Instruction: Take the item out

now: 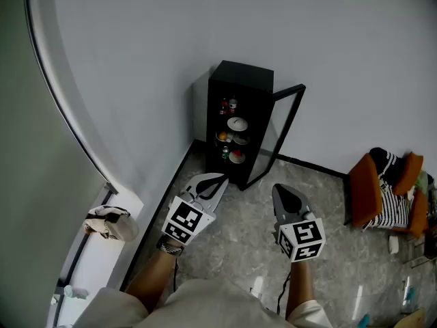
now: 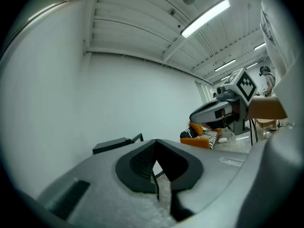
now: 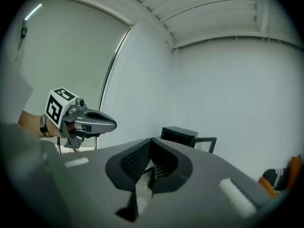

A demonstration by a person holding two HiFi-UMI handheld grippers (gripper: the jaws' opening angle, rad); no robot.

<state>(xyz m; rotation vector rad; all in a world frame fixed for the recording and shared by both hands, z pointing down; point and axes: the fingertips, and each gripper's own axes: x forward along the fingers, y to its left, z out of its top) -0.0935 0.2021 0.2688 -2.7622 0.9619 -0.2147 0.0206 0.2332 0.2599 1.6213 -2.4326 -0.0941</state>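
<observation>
- Black cabinet [image 1: 239, 125] stands in the corner against the white wall. Its glass door [image 1: 281, 132] is swung wide to the right, so the shelves are open to reach.
- Glass in that door lets the contents be seen, but with it open nothing bars the way in.
- The item to take out is among the things on the shelves: small cans [image 1: 228, 105] on top, a white bowl [image 1: 237, 124] below them, and an orange fruit [image 1: 222, 136] with other small pieces lower down. Which one is meant I cannot tell.
- Left gripper [image 1: 220, 179] is clenched on nothing and points at the cabinet's foot, well short of the shelves.
- Right gripper [image 1: 280, 193] has its tips together and nothing between them. It is held level with the left one.
- Both look like carrying poses for an approach. The jaws would have to part before any grasp.
</observation>
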